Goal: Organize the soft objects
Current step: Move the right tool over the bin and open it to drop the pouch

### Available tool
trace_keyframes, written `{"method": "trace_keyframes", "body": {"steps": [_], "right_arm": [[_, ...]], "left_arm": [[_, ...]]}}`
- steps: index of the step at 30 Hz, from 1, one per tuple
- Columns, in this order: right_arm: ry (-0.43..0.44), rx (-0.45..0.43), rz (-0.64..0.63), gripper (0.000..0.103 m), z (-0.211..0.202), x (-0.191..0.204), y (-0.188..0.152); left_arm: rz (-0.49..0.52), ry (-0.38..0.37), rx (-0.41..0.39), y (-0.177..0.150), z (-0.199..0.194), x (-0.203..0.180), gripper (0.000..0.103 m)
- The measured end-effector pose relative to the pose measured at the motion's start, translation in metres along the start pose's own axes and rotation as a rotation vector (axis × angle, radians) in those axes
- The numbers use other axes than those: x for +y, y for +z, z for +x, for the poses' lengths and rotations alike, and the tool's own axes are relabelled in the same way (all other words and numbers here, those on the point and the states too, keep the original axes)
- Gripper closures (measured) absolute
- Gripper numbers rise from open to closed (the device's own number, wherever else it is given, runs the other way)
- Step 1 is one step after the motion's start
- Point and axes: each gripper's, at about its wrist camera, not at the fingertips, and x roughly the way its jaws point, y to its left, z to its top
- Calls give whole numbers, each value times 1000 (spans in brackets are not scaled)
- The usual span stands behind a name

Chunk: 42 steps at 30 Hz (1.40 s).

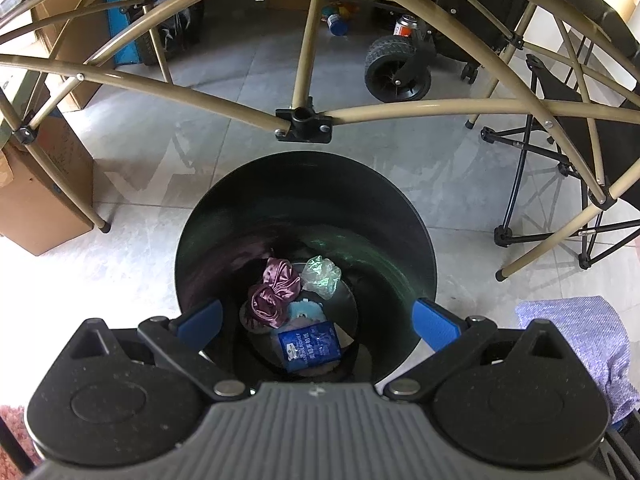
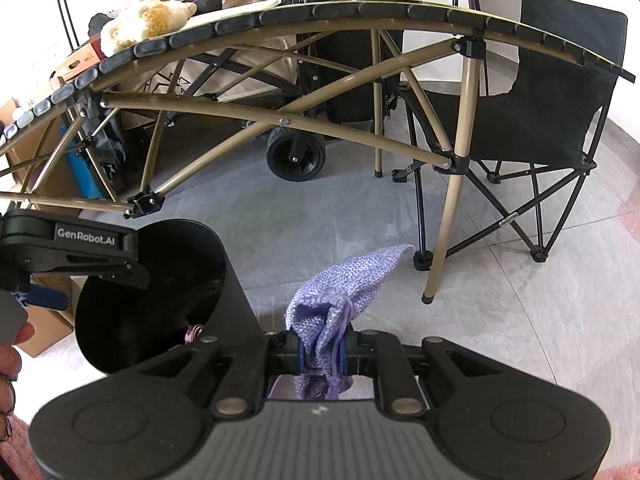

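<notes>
While pinched, lilac knit cloth (image 2: pixel 332 300), bunched, drooping

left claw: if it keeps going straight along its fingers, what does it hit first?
Probably the pile at the bottom of the tall black round bin. The open left claw points down its mouth; the blue plastic tissue packet lies nearest centre, though depth is unclear.

The left wrist view looks steeply down, close, into the round black plastic bin (image 1: pixel 304 208); the right wrist view, aimed lower-angled, shares that bin (image 2: pixel 160 300).
</notes>
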Motion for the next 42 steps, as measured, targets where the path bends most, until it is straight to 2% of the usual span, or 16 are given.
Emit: {"method": "trace_keyframes", "body": {"steps": [15,31,42], "right_arm": [[37,-29,-52,89,-6,28,8],[108,-56,-145,89,-13,88,11],[146,-33,-189,89,-3,131,15]], "left_arm": [[-15,16,-22,-3,-16,33,0],[-10,23,-74,-18,-42,83,0],[-43,26,-105,-22,-54,119,0]]}}
